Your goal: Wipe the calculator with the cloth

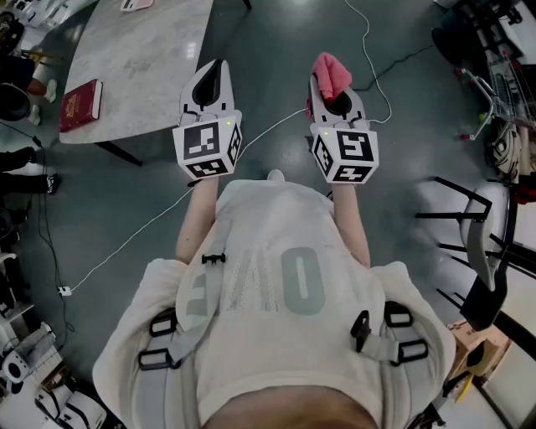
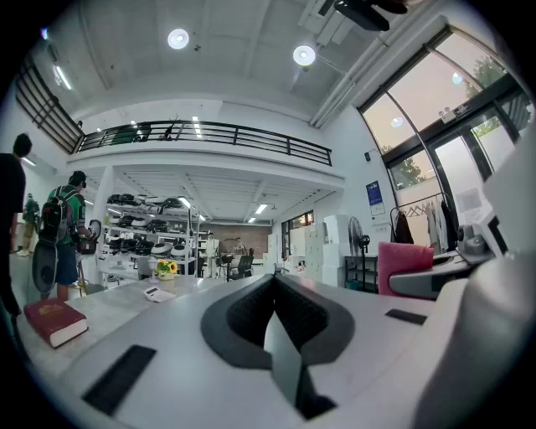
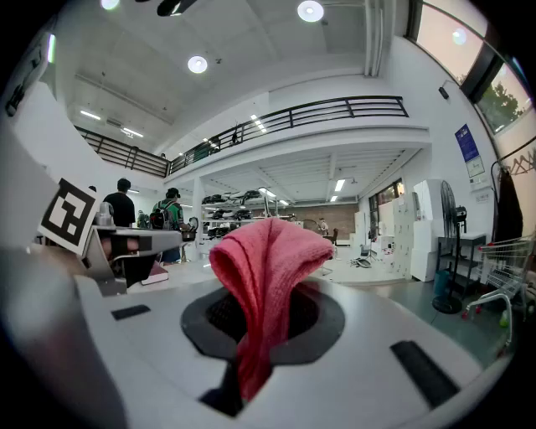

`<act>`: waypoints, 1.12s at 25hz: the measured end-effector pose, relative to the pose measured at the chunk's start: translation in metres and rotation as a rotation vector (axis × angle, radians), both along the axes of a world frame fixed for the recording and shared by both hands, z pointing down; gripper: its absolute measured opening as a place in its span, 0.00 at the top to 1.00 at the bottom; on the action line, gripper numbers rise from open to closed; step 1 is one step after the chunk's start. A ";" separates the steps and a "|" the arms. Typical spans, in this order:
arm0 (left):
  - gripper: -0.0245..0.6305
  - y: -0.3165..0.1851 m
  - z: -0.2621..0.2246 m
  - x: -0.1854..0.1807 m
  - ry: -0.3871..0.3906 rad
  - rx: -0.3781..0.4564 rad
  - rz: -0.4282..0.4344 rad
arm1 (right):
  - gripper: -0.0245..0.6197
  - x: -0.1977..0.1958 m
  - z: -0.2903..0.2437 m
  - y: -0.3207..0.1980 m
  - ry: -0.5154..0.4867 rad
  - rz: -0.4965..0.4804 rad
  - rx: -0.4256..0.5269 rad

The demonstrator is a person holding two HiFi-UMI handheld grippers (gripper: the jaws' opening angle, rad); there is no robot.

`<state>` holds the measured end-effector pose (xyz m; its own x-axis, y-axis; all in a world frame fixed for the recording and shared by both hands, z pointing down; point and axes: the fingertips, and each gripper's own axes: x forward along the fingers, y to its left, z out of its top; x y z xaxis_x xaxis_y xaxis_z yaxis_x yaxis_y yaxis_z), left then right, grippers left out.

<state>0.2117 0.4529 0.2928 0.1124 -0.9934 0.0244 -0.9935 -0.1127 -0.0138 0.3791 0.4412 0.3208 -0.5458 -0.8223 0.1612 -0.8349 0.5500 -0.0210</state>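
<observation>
My right gripper (image 1: pixel 335 94) is shut on a pink cloth (image 1: pixel 331 74), which bunches up out of its jaws (image 3: pixel 266 272). My left gripper (image 1: pixel 214 71) is shut with nothing between its jaws, and its closed tips (image 2: pixel 275 289) point level across the room. I hold both side by side in front of my chest, above the grey floor. The white calculator (image 2: pixel 157 293) lies far off on the marble table (image 1: pixel 142 59), its edge showing at the top of the head view (image 1: pixel 136 4). The cloth also shows at the right of the left gripper view (image 2: pixel 404 264).
A red book (image 1: pixel 79 105) lies on the table's near left part (image 2: pixel 54 321). A vase of yellow flowers (image 2: pixel 167 268) stands beyond the calculator. White cable (image 1: pixel 126 243) trails over the floor. A black frame (image 1: pixel 469 218) and a cart (image 1: pixel 502 109) stand at the right. People stand at the far left (image 2: pixel 63 243).
</observation>
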 end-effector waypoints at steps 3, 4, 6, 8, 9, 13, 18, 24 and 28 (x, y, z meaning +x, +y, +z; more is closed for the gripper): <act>0.93 -0.003 -0.003 -0.004 0.007 0.027 -0.013 | 0.88 0.002 -0.001 -0.006 -0.034 0.005 -0.009; 0.93 -0.004 -0.003 -0.005 0.013 0.032 -0.016 | 0.88 0.002 -0.002 -0.008 -0.039 0.007 -0.008; 0.93 -0.008 -0.003 -0.008 0.022 0.029 -0.016 | 0.88 0.002 -0.002 -0.012 -0.036 0.007 -0.005; 0.93 -0.013 0.000 -0.009 0.029 0.017 -0.011 | 0.88 -0.001 -0.001 -0.015 -0.027 -0.010 -0.007; 0.93 -0.015 0.001 -0.010 0.035 0.014 -0.008 | 0.88 -0.004 0.000 -0.017 -0.024 -0.025 -0.010; 0.93 -0.024 0.006 -0.010 0.060 0.010 -0.005 | 0.88 -0.007 0.002 -0.029 -0.026 -0.042 -0.020; 0.93 -0.039 0.011 -0.013 0.090 0.004 -0.011 | 0.88 0.005 -0.002 -0.047 0.017 -0.017 0.002; 0.93 -0.052 0.008 -0.012 0.094 0.010 -0.019 | 0.88 0.025 0.005 -0.066 0.004 0.034 0.003; 0.93 -0.065 0.005 -0.020 0.102 0.014 -0.021 | 0.88 0.029 0.003 -0.082 -0.023 0.050 0.016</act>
